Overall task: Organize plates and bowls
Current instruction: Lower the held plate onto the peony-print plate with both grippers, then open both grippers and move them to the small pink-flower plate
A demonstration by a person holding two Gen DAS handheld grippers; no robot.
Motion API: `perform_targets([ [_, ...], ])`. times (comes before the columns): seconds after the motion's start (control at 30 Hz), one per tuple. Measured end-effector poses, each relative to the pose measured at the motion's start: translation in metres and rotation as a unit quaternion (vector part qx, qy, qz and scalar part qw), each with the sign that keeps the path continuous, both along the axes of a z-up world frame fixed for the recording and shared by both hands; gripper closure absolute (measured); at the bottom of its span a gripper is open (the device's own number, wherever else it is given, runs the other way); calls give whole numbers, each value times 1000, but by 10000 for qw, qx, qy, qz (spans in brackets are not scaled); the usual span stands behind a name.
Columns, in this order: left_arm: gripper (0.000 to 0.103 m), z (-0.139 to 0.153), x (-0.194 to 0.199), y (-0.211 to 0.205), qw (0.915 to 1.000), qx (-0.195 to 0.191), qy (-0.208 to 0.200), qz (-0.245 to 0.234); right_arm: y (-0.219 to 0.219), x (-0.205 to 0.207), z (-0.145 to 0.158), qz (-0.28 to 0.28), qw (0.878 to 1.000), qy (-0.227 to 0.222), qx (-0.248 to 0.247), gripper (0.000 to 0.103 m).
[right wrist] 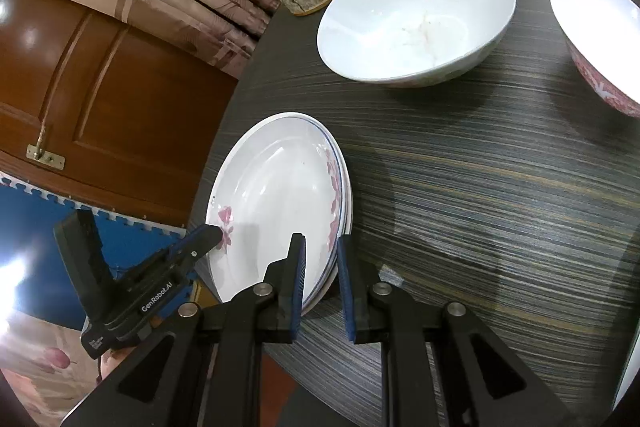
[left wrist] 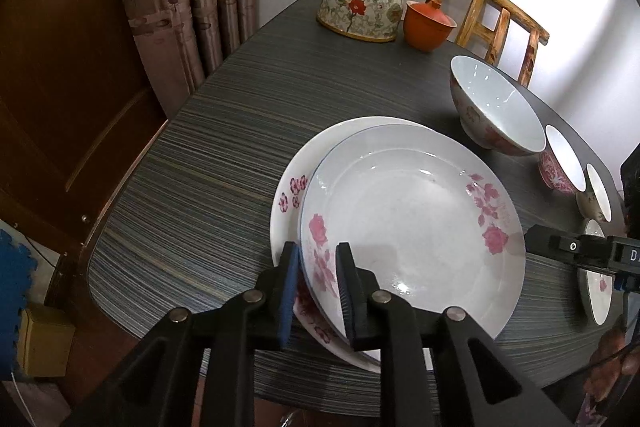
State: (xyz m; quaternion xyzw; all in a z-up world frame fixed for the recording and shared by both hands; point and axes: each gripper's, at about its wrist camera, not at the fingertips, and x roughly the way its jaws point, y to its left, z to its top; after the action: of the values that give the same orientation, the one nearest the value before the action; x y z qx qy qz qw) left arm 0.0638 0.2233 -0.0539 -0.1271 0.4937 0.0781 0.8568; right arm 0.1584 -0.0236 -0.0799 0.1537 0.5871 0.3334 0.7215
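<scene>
Here we have the left gripper (left wrist: 318,291) loosely straddling the top plate's (left wrist: 412,227) near rim and the right gripper (right wrist: 322,287) pinching its opposite edge, so it may slide toward the big bowl (left wrist: 496,107) beyond.

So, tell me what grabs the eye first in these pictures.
Two flowered plates sit stacked off-centre on the striped table: the top plate lies on the lower plate. The left gripper and the right gripper straddle the top plate's rim from opposite sides. Beyond them a big white bowl stands near the floral teapot.
</scene>
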Motion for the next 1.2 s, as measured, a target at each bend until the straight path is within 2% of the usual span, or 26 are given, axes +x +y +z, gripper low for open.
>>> perform_targets([
  [0.13,77,5,-3,5,9998,-99,-120,90,-2,-1,-1,-12,10000,36,45,87],
  [0.37,74,17,-9,9,9989,-124,-401,220,1,1,-4,57,9999,100,84,87],
  [0.57,74,24,-11,-2,9984,134,-533,98,-10,0,0,3,9998,89,165,86],
  [0.67,74,33,-13,-17,9974,254,-667,-128,-24,-6,5,-100,9998,26,189,86],
  [0.8,74,47,-15,-51,9939,305,-842,-640,-67,-23,18,-343,9989,-147,274,85],
  [0.93,65,53,-14,-98,9884,182,-808,-1272,-135,-44,32,-828,9956,-401,200,77],
  [1.13,64,41,-2,-175,9769,-563,-523,-1994,-246,-70,46,-1760,9810,-778,-266,77],
  [1.2,64,31,7,-202,9700,-981,-332,-2199,-273,-72,45,-1983,9751,-842,-517,77],
])
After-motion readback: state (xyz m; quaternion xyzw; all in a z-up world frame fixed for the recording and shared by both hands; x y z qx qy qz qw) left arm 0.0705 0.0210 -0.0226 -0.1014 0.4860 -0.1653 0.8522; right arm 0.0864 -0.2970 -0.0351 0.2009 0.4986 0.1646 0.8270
